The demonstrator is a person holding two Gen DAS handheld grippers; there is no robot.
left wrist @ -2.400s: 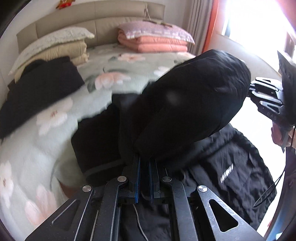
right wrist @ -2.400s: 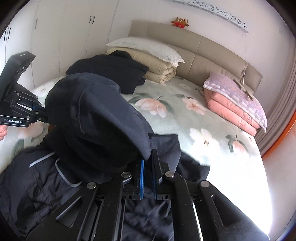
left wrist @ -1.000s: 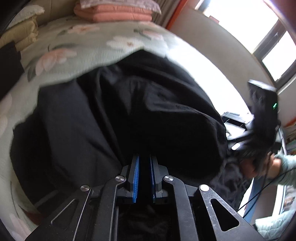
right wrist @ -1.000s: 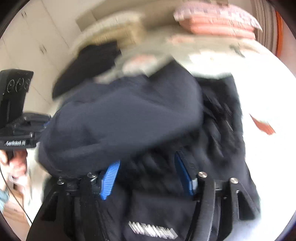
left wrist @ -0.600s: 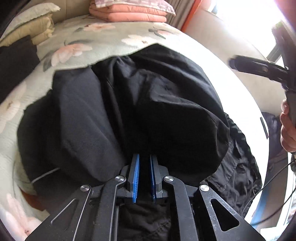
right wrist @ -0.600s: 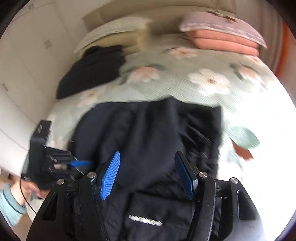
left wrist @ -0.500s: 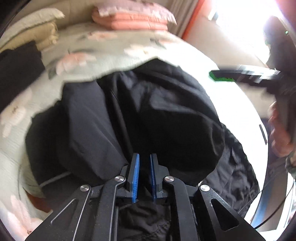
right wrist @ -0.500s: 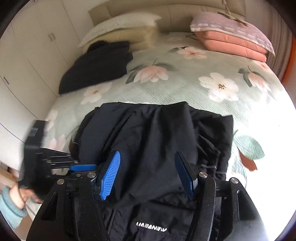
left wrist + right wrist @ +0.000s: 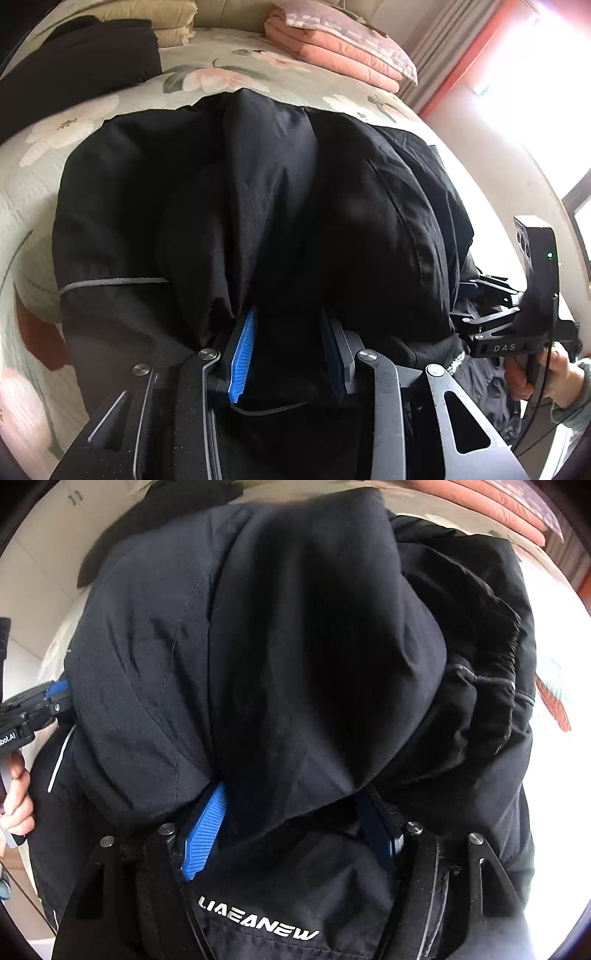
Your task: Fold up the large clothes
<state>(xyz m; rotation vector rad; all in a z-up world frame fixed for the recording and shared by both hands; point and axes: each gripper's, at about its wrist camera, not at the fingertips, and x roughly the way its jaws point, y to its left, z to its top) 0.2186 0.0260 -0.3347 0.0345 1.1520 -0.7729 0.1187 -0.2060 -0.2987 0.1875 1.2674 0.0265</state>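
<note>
Here your bed with the pale green quilted cover printed with pink flowers [image 9: 44, 122] fills the room, and the large black nylon jacket [image 9: 295, 206] lies bunched on its near edge, a broad fold of it doubled back toward you so it covers most of both wrist views. Beyond it, by the beige headboard, sit a second black garment [image 9: 74, 66], a stack of cream bedding [image 9: 166, 14] and a stack of folded pink quilts under a mauve pillow [image 9: 332, 40]. On the jacket's lower layer you can read white lettering [image 9: 258, 919], mirrored, just below the lip of the fold. Your left gripper [image 9: 290, 350] points steeply down at the fold's edge; its jaws are opening, the blue ribbed pads apart with black cloth lying loose between them, nothing pinched. Your right gripper [image 9: 291, 830] stands wider, its jaws opening too, the fold's edge draped over the gap and the pads not pressing on it. Each hand shows in the other's view: your right hand [image 9: 550, 373] at the jacket's right side, your left hand [image 9: 16, 805] at its left
</note>
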